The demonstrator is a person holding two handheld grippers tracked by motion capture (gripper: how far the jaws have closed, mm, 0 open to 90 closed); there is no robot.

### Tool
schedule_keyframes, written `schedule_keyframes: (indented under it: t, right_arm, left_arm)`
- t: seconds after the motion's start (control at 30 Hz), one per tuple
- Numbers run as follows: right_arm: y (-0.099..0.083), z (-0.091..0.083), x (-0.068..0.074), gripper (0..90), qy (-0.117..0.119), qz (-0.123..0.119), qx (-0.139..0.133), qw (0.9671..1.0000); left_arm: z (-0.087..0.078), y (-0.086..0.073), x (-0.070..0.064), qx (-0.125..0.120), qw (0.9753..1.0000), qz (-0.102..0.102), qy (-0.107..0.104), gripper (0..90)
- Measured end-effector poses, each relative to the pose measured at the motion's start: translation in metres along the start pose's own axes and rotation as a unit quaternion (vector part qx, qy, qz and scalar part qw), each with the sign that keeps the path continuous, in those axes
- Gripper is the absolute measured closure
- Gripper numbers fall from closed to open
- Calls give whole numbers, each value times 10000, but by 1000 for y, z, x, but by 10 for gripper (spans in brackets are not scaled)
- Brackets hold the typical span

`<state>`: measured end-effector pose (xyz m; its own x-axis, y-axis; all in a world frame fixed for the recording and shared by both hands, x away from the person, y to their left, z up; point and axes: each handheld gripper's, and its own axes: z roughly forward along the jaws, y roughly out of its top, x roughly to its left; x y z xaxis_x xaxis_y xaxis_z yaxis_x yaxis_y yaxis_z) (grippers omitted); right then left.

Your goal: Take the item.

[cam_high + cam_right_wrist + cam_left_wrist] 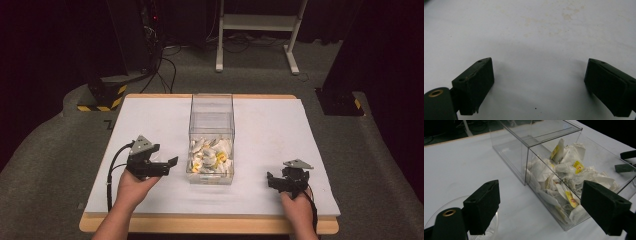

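A clear plastic box [211, 112] with two compartments stands in the middle of the white-covered table [150, 120]. Its near compartment holds a heap of white tea bags [210, 156] with yellow tags; the far compartment looks empty. My left gripper [164, 161] hovers open just left of the box's near end. In the left gripper view its jaws frame the tea bags [564, 177] through the clear wall, with the left gripper [544, 207] holding nothing. My right gripper [283, 183] rests open near the table's front right, and in its own view the right gripper [539, 85] points down at bare white cover.
A clear round dish [446, 210] lies on the table under the left gripper's left jaw. The cover carries faint brown stains [566, 16]. The wooden table edge [210, 225] runs along the front. Beyond the table stand a white frame [260, 25], cables and dark equipment.
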<state>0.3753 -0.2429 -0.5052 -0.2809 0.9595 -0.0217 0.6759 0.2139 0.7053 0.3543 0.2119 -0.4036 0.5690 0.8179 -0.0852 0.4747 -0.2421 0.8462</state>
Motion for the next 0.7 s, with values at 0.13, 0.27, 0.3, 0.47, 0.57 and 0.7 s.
schedule_keyframes:
  t: [0.13,0.27,0.3,0.47,0.57,0.7]
  right_arm:
    - [0,0,0,89,-1,-2,-1,10000]
    - [0,0,0,88,-2,-3,-1,10000]
    - [0,0,0,89,-3,-5,-3,10000]
    - [0,0,0,89,-2,-1,-2,10000]
    - [0,0,0,89,-4,1,-2,10000]
    - [0,0,0,89,-1,0,0,10000]
  left_arm:
    - [4,6,-8,-34,9999,88,-83,163]
    - [7,11,-14,-7,9997,182,-147,163]
    - [9,12,-15,16,9996,213,-157,163]
    - [15,15,-23,62,9993,253,-270,167]
    - [19,16,-26,112,9990,285,-315,170]
    - [25,18,-32,127,9986,304,-416,179]
